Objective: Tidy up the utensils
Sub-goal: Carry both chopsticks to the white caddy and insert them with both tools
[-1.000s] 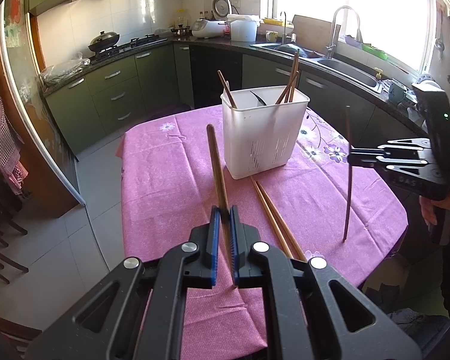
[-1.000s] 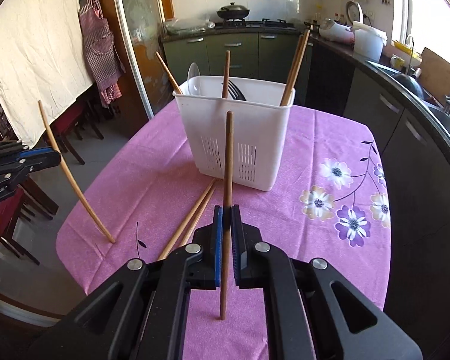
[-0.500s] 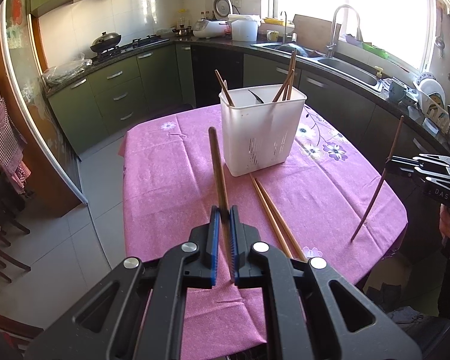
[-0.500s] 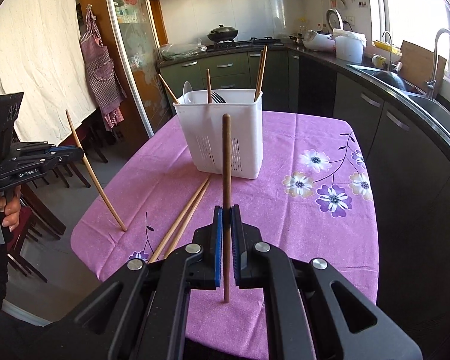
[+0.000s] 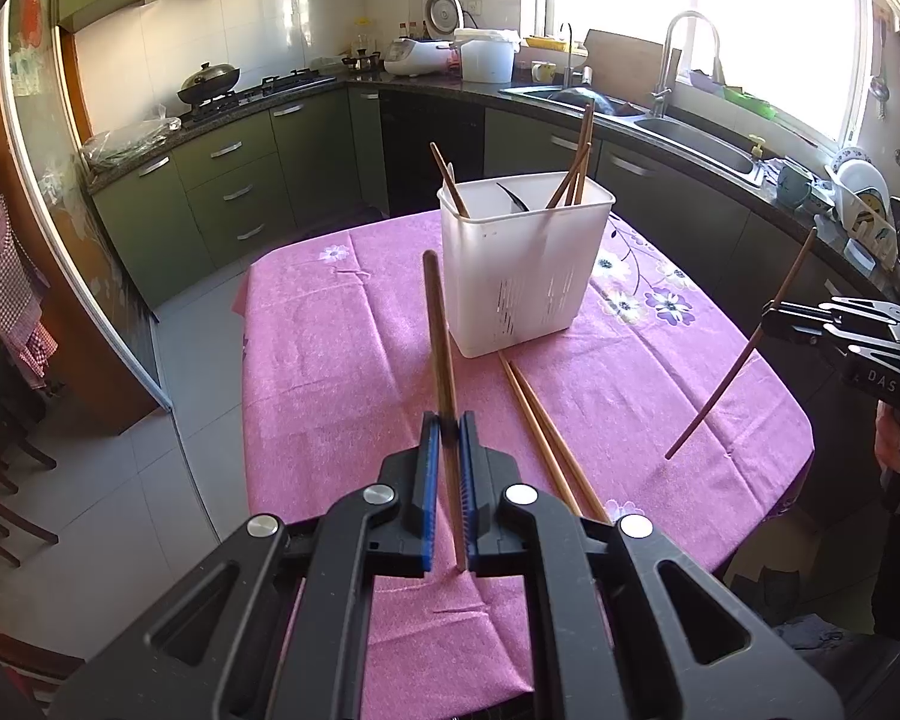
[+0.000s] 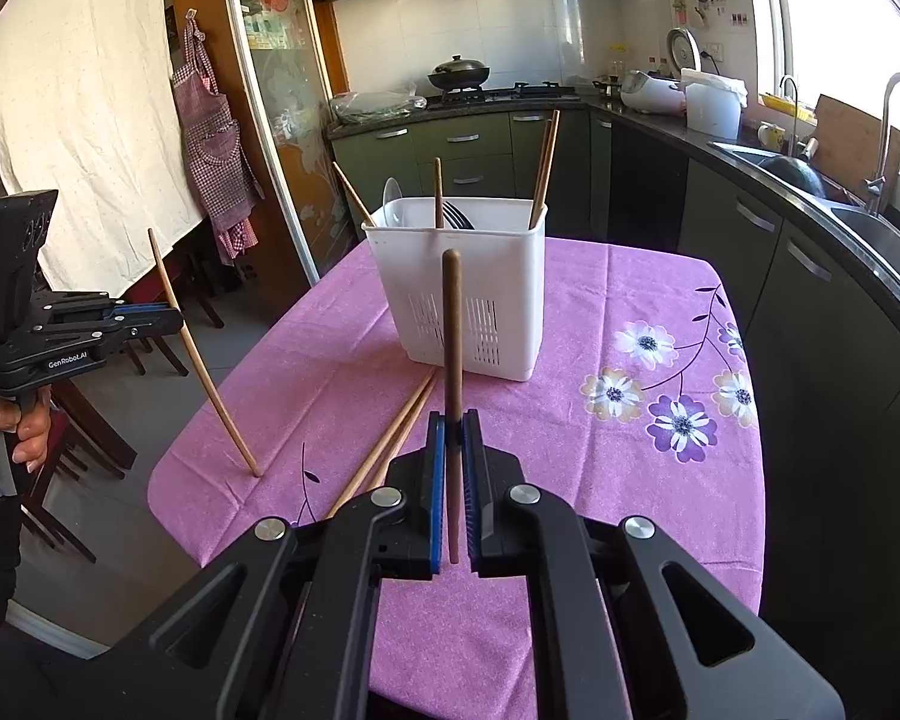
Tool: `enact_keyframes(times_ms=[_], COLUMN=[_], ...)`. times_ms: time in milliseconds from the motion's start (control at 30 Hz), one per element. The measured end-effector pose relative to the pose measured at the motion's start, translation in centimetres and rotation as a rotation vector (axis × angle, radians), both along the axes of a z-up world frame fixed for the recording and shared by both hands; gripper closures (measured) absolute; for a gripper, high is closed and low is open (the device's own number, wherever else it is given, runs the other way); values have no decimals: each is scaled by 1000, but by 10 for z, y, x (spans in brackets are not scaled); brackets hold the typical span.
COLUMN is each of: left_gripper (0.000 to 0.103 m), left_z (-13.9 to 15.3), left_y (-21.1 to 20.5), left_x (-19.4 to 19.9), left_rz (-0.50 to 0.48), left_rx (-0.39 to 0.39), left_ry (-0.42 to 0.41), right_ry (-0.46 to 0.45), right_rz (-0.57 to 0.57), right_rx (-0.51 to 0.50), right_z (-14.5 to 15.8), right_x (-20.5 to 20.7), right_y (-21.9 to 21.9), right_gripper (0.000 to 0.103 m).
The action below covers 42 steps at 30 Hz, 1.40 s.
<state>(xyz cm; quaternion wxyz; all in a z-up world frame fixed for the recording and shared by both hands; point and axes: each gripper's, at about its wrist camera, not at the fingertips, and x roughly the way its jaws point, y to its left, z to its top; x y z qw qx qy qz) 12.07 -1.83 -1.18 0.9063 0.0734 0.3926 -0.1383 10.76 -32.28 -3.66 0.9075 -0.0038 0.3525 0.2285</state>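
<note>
A white slotted utensil holder (image 5: 525, 264) stands on the pink tablecloth (image 5: 330, 348), with several chopsticks, a spoon and a fork in it; it also shows in the right wrist view (image 6: 468, 288). My left gripper (image 5: 446, 426) is shut on a brown chopstick (image 5: 438, 324), held nearly upright, short of the holder. My right gripper (image 6: 452, 426) is shut on another chopstick (image 6: 452, 324), also upright. Two loose chopsticks (image 5: 540, 426) lie side by side on the cloth in front of the holder, and show in the right wrist view (image 6: 390, 438). Each gripper appears in the other's view, left (image 6: 162, 315) and right (image 5: 771, 321).
Green kitchen cabinets and a dark counter wrap the back, with a sink (image 5: 702, 138), a wok on the stove (image 5: 210, 81) and a rice cooker. A dish rack (image 5: 864, 204) sits far right. An apron (image 6: 210, 138) hangs left; dark chairs stand beside the table.
Both grippers have drawn back and away from the holder, each still holding its chopstick. The right gripper's chopstick has tilted from upright to slanted in the left view.
</note>
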Motion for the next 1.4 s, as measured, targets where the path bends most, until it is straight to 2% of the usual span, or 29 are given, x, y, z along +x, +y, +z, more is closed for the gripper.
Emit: enact_keyframes(times_ms=[467,767,900,1033,1233,1400], left_gripper=[97,97,97,97,97,97], left_z=[15,42,63,93,149,174], left_y=[-9,-24,-30,-37,-51,-61], left_x=[10,21,31,41,56,80], left_rz=[-22,-67,-91,-114,-137,-135], left_rx=[6,-6,-25,-48,-85,-119], left_ry=[-23,-45,-58,-89,-197,-271], right_ry=[-22,-54,-88,-144,-232,-264], right_rz=[32,53,58,58,32,14], right_rx=[-5,-10,-2,16,79,107], right_z=[17,41,63,97,155,177], right_x=[11,26,35,44,73,114], right_y=[9,13,12,8,-2,-1], right_gripper=[96,96,96,96,96,96])
